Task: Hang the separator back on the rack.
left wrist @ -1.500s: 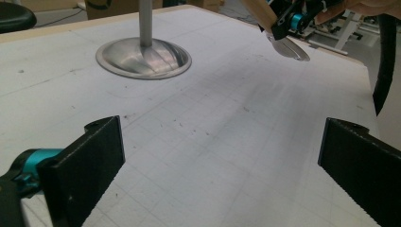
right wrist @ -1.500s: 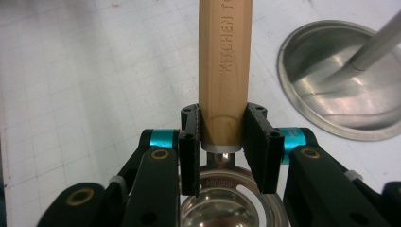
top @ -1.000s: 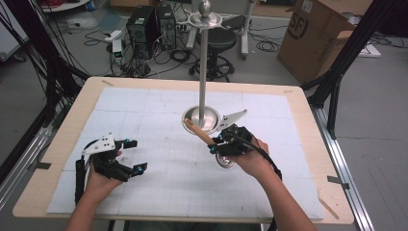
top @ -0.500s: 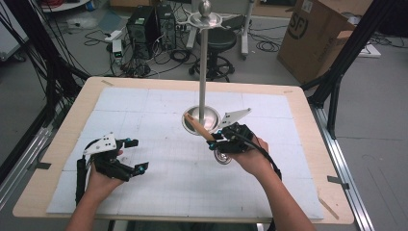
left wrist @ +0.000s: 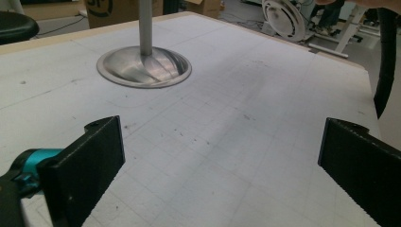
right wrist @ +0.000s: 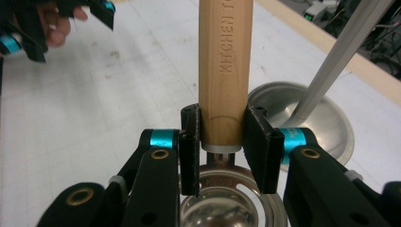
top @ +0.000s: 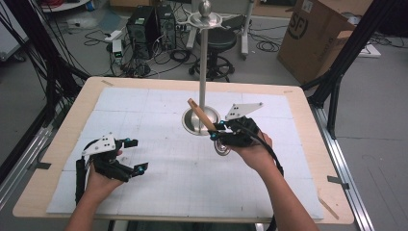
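Between the jaws of the right gripper (right wrist: 222, 149) a wooden handle (right wrist: 223, 71) is clamped, stamped with the word KITCHEN, and the handle runs straight ahead and away from the jaws. Behind the jaws, toward the hand, the utensil's metal bowl (right wrist: 231, 203) with a slot in it is seen. Seen from above, that handle (top: 201, 114) is tilted up and away from the right gripper (top: 222, 129), its far end over the round base (top: 192, 126) of the metal stand (top: 203, 62). Just ahead and to the right of the jaws, the stand's pole (right wrist: 340, 56) is seen rising from the base. Well off to the left, the left gripper (top: 133, 155) is held low over the white mat (top: 183, 183), jaws spread wide with nothing between them.
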